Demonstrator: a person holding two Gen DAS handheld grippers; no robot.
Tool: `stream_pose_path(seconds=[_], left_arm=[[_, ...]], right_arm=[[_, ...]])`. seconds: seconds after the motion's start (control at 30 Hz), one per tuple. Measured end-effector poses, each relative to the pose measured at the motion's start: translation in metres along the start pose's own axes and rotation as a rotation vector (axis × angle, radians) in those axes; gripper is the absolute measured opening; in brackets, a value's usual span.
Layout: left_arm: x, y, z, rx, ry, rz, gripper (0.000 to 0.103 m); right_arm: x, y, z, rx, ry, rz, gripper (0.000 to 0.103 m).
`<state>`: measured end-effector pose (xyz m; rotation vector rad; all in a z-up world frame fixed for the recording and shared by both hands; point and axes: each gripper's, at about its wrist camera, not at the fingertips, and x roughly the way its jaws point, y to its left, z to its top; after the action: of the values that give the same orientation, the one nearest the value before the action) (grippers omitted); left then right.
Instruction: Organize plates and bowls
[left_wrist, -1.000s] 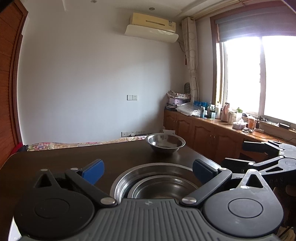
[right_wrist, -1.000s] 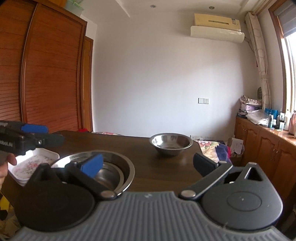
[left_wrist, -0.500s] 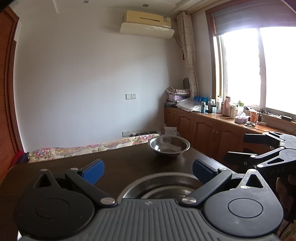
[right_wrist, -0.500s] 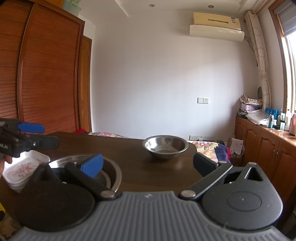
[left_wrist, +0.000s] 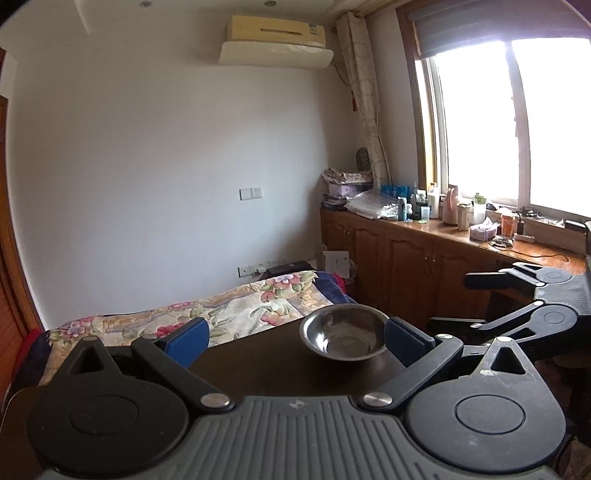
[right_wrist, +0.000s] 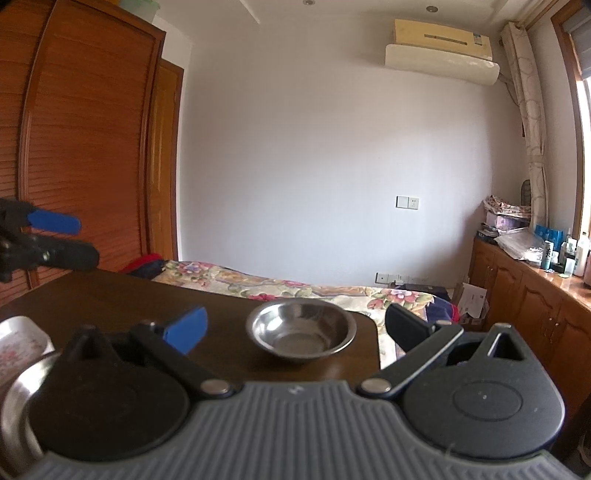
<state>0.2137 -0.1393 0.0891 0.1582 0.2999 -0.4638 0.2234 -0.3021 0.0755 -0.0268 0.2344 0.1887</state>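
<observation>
A small steel bowl (left_wrist: 343, 338) (right_wrist: 301, 334) stands alone near the far right corner of the dark wooden table (right_wrist: 122, 301). My left gripper (left_wrist: 295, 341) is open and empty, raised above the table, the bowl beyond its right finger. My right gripper (right_wrist: 295, 328) is open and empty, with the bowl ahead between its fingers. The rim of a larger steel bowl (right_wrist: 14, 402) shows at the lower left in the right wrist view, beside a white floral plate (right_wrist: 16, 341). Each gripper shows in the other's view, the right (left_wrist: 517, 295) and the left (right_wrist: 48, 238).
A bed with a floral cover (right_wrist: 280, 286) lies just past the table's far edge. Wooden cabinets with a cluttered top (left_wrist: 424, 251) run along the right wall under the window. A wooden wardrobe (right_wrist: 85, 147) stands at the left.
Both grippers have risen and tilted up. The nested steel bowls that lay between the left gripper's fingers have dropped out of its view. The single bowl now sits lower and nearer in both views.
</observation>
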Motion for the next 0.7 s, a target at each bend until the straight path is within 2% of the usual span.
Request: stream_pose_path(seconds=[0.07,0.33,0.53,0.7], left_arm=[[0.013,0.003,0.004,-0.007,0.019,-0.006,0.103],[0.075,0.006,0.013,0.038,0.102,0.000,0.103],[0.122,0.012,0.013,0.042,0.175,-0.016,0.103],[0.161,0.017,0.014,0.042,0.259,-0.044,0.095]], right_arm=[[0.009,-0.004,0.000,0.005,0.019,0.008,0.092],[0.053,-0.021,0.001,0.029,0.095,0.004,0.087],[0.082,-0.035,0.000,0.060,0.162,0.011,0.078],[0.101,-0.041,-0.006,0.080,0.219,0.014,0.072]])
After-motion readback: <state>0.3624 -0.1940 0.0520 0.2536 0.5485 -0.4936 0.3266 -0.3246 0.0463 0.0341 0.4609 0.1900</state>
